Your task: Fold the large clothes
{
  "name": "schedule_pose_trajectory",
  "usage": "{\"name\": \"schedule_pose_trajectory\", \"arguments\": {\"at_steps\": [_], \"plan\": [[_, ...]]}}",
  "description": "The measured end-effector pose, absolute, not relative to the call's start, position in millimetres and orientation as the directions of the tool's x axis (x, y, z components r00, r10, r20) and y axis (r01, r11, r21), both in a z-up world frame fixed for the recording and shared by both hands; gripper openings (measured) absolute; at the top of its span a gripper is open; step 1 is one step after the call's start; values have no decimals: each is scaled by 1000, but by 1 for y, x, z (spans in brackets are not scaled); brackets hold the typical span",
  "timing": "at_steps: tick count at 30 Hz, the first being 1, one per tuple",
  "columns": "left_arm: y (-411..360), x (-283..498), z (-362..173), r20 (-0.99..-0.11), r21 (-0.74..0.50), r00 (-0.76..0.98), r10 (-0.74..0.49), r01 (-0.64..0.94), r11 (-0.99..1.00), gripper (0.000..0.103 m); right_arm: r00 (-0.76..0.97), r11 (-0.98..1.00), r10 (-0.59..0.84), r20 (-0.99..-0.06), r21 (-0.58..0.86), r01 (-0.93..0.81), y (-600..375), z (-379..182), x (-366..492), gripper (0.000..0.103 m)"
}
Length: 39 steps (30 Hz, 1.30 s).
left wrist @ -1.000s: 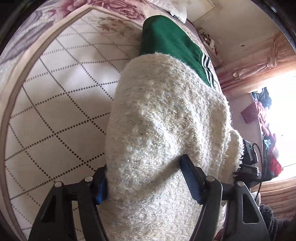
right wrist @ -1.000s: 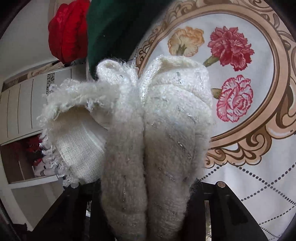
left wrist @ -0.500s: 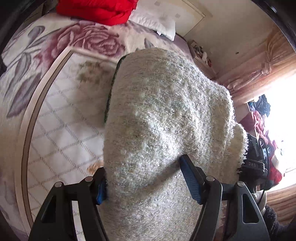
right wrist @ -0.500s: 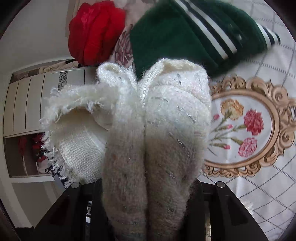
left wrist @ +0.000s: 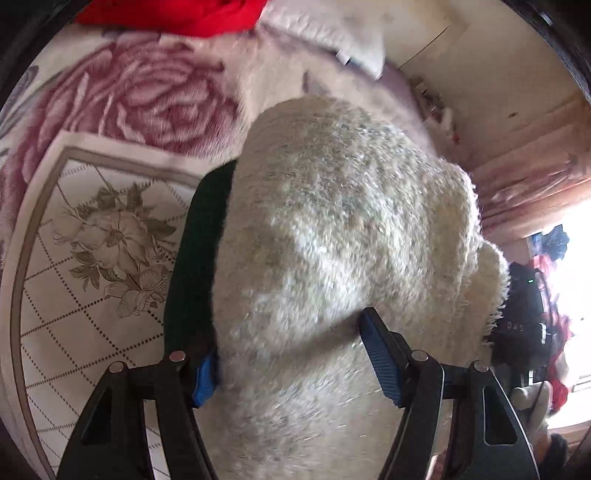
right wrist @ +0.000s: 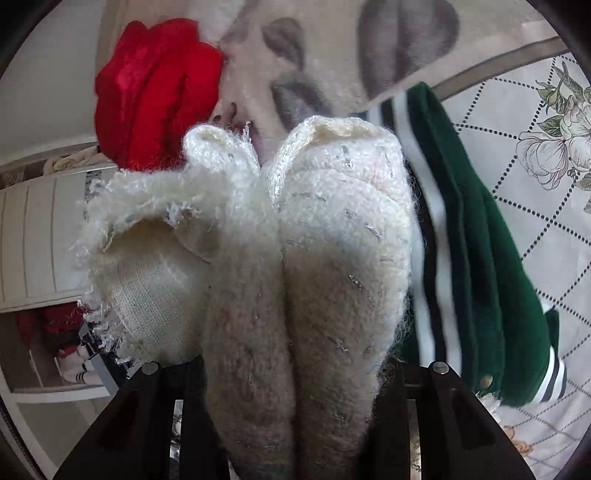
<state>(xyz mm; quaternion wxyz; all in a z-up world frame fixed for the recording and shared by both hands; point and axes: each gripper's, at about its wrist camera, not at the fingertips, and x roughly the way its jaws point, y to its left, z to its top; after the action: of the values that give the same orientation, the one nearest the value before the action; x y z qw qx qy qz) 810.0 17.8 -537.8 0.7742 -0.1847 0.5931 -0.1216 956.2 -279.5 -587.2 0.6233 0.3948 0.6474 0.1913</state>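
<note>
A folded cream fuzzy sweater (left wrist: pixel 343 236) fills the left wrist view, bulging up between the blue pads. My left gripper (left wrist: pixel 291 354) is shut on its thick folded edge. In the right wrist view the same cream sweater (right wrist: pixel 314 240) stands as two thick rolls, and my right gripper (right wrist: pixel 291 373) is shut on them; its fingertips are buried in the knit. Both grippers hold the bundle in the air above the bed. A folded green garment (right wrist: pixel 476 236) with white stripes lies under and right of the bundle; its dark edge (left wrist: pixel 199 258) shows left of the sweater.
A red folded garment (right wrist: pixel 155 92) lies at the head of the bed on the rose-patterned bedspread (left wrist: pixel 147 99), near a white pillow (left wrist: pixel 332 33). The quilted floral cover (left wrist: pixel 85 266) spreads to the left. White cabinets (right wrist: pixel 33 236) stand beside the bed. Pink curtains (left wrist: pixel 532 177) hang at the right.
Both grippers have carried the cream sweater along the bed toward its head. The green garment now lies under the bundle, and the red garment and pillow have come closer.
</note>
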Motion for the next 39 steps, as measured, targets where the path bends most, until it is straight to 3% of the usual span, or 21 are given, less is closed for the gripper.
{"name": "schedule_pose_trajectory", "arguments": {"at_steps": [4, 5, 8, 12, 14, 20, 32, 39], "plan": [[15, 812, -546, -882, -402, 254, -396, 32, 915, 73, 108, 637, 722, -684, 717, 284, -284, -602, 962, 47], [15, 810, -543, -890, -381, 255, -378, 40, 924, 73, 112, 670, 692, -713, 692, 269, -284, -597, 960, 59], [11, 792, -521, -910, -266, 313, -271, 60, 962, 73, 161, 831, 497, -853, 521, 195, -283, -562, 945, 78], [2, 748, -491, -888, -38, 455, -64, 67, 997, 94, 302, 972, 131, -944, 183, 149, -273, -507, 902, 83], [2, 723, -474, -857, -8, 515, -34, 53, 999, 95, 356, 991, 16, -934, 63, 121, -262, -481, 871, 103], [2, 647, -413, -800, 17, 600, 6, 14, 1000, 101, 425, 991, -111, -898, -70, 113, -232, -408, 774, 103], [-20, 500, -255, -783, -34, 618, -70, 69, 997, 103, 573, 974, -201, -795, -99, 204, -212, -174, 557, 103], [-30, 409, -187, -762, -13, 645, -62, 80, 997, 103, 615, 975, -195, -764, -85, 205, -208, -75, 441, 103]]}}
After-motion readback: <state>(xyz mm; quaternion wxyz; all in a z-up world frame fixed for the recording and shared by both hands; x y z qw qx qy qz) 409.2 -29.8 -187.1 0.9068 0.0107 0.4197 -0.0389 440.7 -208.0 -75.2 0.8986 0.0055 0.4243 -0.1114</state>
